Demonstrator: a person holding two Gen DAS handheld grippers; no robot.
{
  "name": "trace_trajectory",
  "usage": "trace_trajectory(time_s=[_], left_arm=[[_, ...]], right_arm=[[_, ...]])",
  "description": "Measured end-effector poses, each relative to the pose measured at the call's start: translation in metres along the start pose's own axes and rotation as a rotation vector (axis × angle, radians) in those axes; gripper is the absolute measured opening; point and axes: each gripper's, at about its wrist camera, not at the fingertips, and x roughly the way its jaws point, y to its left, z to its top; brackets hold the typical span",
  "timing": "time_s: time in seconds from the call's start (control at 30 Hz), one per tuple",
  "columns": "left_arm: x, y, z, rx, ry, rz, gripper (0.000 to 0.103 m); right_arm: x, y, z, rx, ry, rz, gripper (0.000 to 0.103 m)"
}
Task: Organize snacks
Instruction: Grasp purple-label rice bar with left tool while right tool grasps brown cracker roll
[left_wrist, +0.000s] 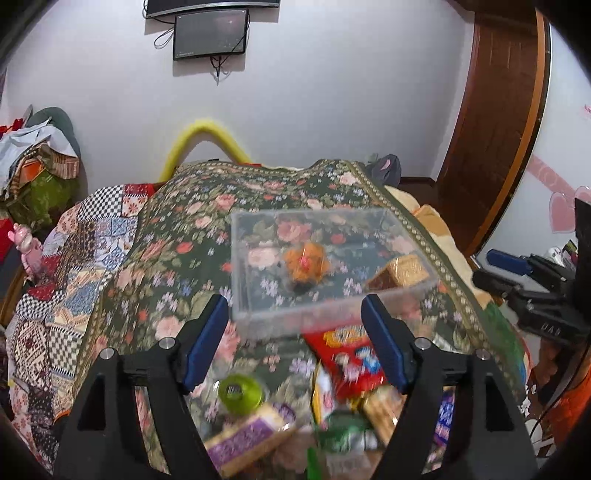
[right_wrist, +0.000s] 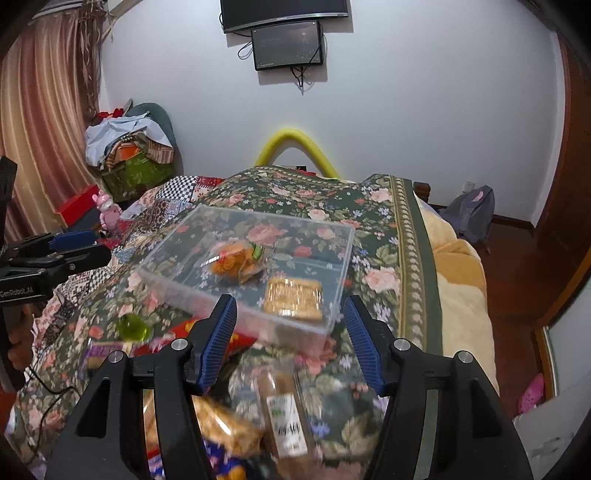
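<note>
We hold left gripper (left_wrist: 295, 347) and right gripper (right_wrist: 290, 339) spread, empty, above loose snacks (right_wrist: 229, 428) at frame bottom; clear bin (right_wrist: 334, 273), frame centre, already holds two packets, presumably collecting point.

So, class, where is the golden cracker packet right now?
In the right wrist view, the golden cracker packet lies inside the clear plastic box, at its near right corner, beside the orange snack bag.

A bed (right_wrist: 402, 236) carries everything; it is covered with a dark green blanket with flowers (left_wrist: 207, 229). On the blanket lies a clear plastic box (left_wrist: 325, 314), and nearer the camera a pile of snack packets (left_wrist: 347, 354) and a green round jelly cup (left_wrist: 240, 391).
</note>
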Motion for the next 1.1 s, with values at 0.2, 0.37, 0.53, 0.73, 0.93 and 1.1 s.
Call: trace_trajectory(time_s=[0.2, 0.37, 0.53, 0.73, 0.93, 1.1], left_arm=[[-0.002, 0.015, -0.038, -0.039, 0.065, 0.011, 0.074], [0.009, 0.029, -0.072, -0.07, 0.146, 0.031, 0.074], [0.023, 0.039, -0.098, -0.081, 0.207, 0.034, 0.074], [0.043, 0.045, -0.118, -0.083, 0.261, 0.025, 0.074], [0.052, 0.041, -0.121, -0.06, 0.251, 0.024, 0.074], [0.057, 0.048, -0.124, -0.107, 0.246, -0.028, 0.072]], right_arm=[[-0.01, 0.002, -0.026, -0.019, 0.03, -0.033, 0.058], [-0.004, -0.003, -0.055, 0.009, 0.091, -0.041, 0.06], [0.007, -0.013, -0.076, 0.057, 0.166, -0.037, 0.06], [0.019, -0.014, -0.09, 0.058, 0.219, -0.036, 0.06], [0.034, -0.012, -0.096, 0.056, 0.255, -0.009, 0.06], [0.044, -0.02, -0.093, 0.12, 0.268, 0.055, 0.06]])
